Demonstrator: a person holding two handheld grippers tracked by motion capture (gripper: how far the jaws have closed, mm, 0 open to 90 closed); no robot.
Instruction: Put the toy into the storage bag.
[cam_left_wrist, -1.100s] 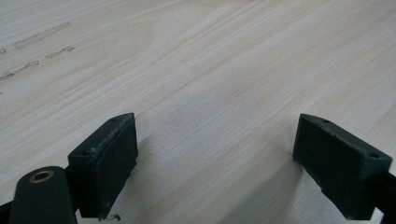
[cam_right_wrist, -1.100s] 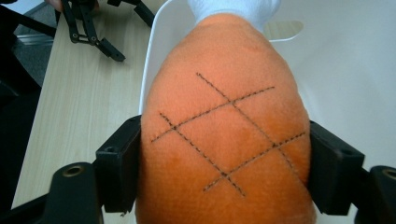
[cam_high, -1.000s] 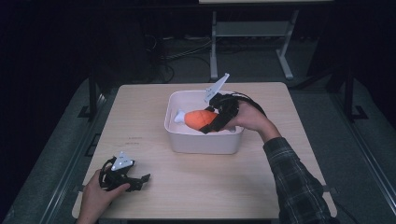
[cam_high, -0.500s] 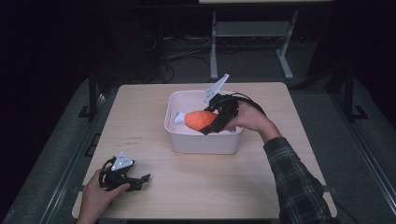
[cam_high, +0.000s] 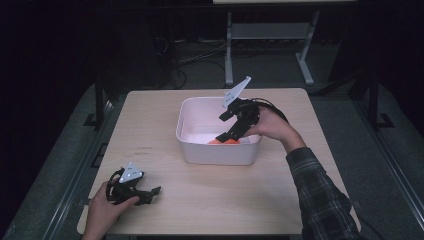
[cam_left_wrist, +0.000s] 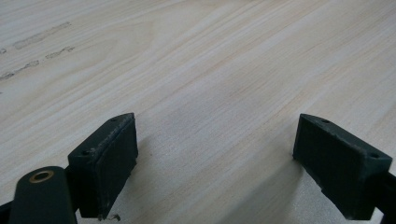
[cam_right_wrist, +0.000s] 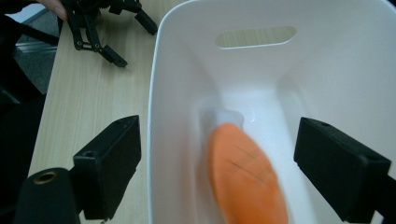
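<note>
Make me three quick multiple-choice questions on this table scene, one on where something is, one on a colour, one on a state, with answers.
1. Where is the orange toy?
A. in the white bin
B. on the table beside the bin
C. under the left gripper

2. What colour is the bin?
A. blue
B. white
C. black

3. How do the right gripper's jaws stand?
A. shut on the toy
B. shut on the bin's rim
C. open, holding nothing

Answers: 1 A, the right gripper view shows the toy lying on the bin's floor. 2 B, its walls are white in both views. 3 C, the jaws stand apart with the toy lying free below them.
</note>
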